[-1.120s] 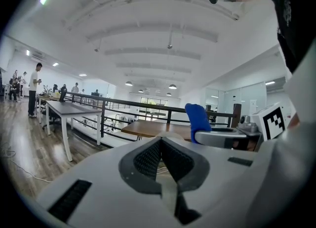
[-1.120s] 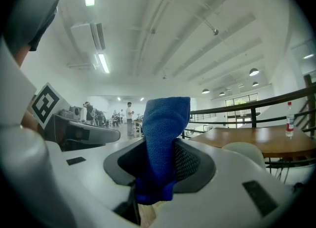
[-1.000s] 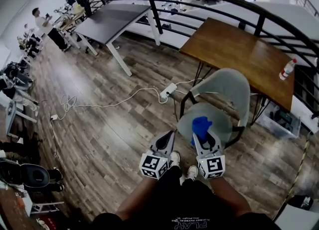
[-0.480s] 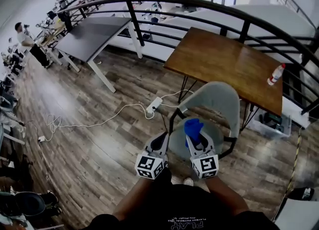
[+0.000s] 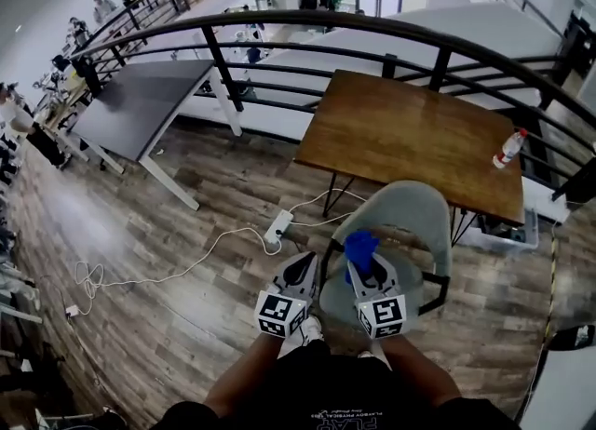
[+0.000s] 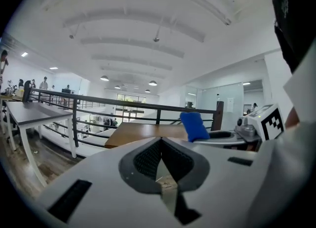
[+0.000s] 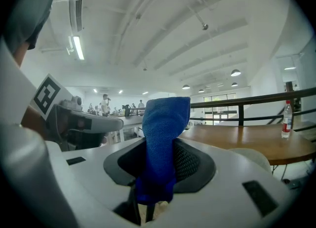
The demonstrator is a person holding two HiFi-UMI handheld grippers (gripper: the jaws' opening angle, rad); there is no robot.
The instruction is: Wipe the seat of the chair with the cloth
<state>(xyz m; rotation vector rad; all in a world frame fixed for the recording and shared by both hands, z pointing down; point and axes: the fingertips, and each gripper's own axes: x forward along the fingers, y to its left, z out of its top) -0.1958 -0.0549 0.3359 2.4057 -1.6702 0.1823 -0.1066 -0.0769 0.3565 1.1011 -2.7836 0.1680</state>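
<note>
In the head view a grey chair (image 5: 410, 214) stands with its back against a wooden table (image 5: 400, 135). Its seat (image 5: 420, 268) is partly hidden behind my grippers. My right gripper (image 5: 365, 266) is shut on a blue cloth (image 5: 360, 248), which sticks up out of the jaws over the seat. In the right gripper view the cloth (image 7: 164, 138) stands upright in the right gripper (image 7: 157, 175). My left gripper (image 5: 302, 267) hangs at the seat's left edge. The left gripper (image 6: 161, 157) is shut with nothing in it, and the cloth (image 6: 193, 126) shows to its right.
A plastic bottle (image 5: 507, 149) stands on the wooden table's right end. A power strip with white cable (image 5: 277, 227) lies on the floor left of the chair. A dark curved railing (image 5: 279, 28) runs behind the table. A grey table (image 5: 140, 107) stands at left.
The head view has swung right and forward, so the chair now sits closer under both grippers. The grippers keep the same pose, the right one still holding the cloth.
</note>
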